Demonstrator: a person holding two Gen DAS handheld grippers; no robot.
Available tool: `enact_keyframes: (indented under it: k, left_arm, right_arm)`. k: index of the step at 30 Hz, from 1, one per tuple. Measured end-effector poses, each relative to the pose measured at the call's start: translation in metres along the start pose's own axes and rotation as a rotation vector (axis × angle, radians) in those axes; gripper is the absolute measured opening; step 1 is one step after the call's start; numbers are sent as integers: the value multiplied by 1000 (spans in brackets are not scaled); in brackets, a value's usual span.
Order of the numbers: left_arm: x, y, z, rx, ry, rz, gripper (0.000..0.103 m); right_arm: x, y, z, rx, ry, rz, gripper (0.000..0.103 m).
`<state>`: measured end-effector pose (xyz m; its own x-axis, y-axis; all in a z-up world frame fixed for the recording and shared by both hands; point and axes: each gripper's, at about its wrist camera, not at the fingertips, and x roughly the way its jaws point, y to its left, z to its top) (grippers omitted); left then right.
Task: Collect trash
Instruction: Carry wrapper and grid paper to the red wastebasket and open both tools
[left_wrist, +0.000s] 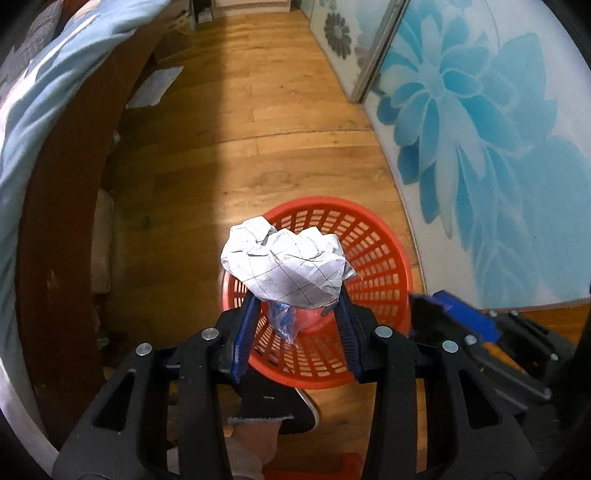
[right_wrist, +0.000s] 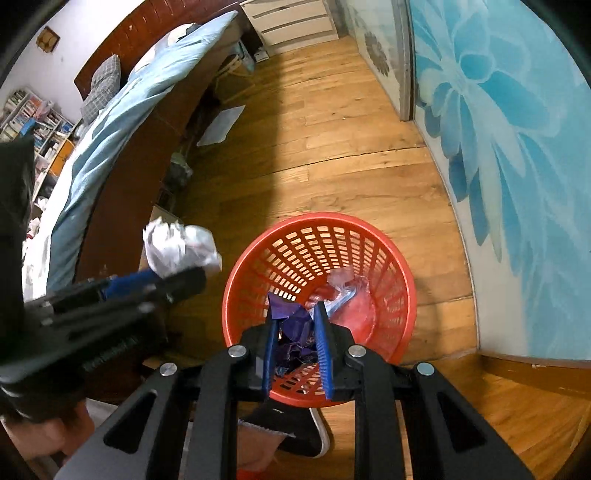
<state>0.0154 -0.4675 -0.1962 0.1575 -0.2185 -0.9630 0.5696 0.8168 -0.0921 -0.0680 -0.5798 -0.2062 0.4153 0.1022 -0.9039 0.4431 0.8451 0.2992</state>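
Note:
My left gripper (left_wrist: 297, 295) is shut on a crumpled ball of white squared paper (left_wrist: 286, 264) and holds it above the near-left rim of a red plastic mesh basket (left_wrist: 373, 254) on the wooden floor. The right wrist view shows the paper ball (right_wrist: 181, 249) to the left of the basket (right_wrist: 369, 251). My right gripper (right_wrist: 295, 314) hangs over the basket with its jaws apart and nothing between them. Below it lie purple wrappers (right_wrist: 291, 325) and clear plastic trash (right_wrist: 345, 286). The right gripper also shows at the left wrist view's right edge (left_wrist: 454, 317).
A bed with a blue quilt (right_wrist: 122, 110) and dark wooden frame (left_wrist: 59, 221) runs along the left. A glass sliding door with blue flowers (left_wrist: 480, 129) is on the right. A flat paper sheet (left_wrist: 155, 86) lies by the bed. My shoe (right_wrist: 295, 424) is below the basket.

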Motion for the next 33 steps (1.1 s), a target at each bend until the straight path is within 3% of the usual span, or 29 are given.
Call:
enact_keyframes:
  k: [16,17,20,21,22,27,33]
  left_arm:
    - [-8,4,-5,-24,-19,7,44]
    - [-9,5,-5,-26,-26,25,45]
    - [-11,9,-4,-35,-27,61,59]
    - [-11,10,-4,-38,-20,75,70]
    - [-11,11,-4,-40,-13,89,73]
    - [-20,13,-2,-36,-16,112,76]
    - [-64,16,-3,-30,-79,48,76]
  right_arm:
    - [-19,2,9,-6,-30,-22,23]
    - [-21,2,9,-5,-33,-25,30]
    - [-30,-2,10,17,-63,-43,89]
    - [-34,-5,11,31,-80,-54,89]
    - [-40,-10,11,52,-96,-60,89]
    - [-57,-24,15,93,-115,-73,89]
    - [-84,-16,17,86,-153,-41,89]
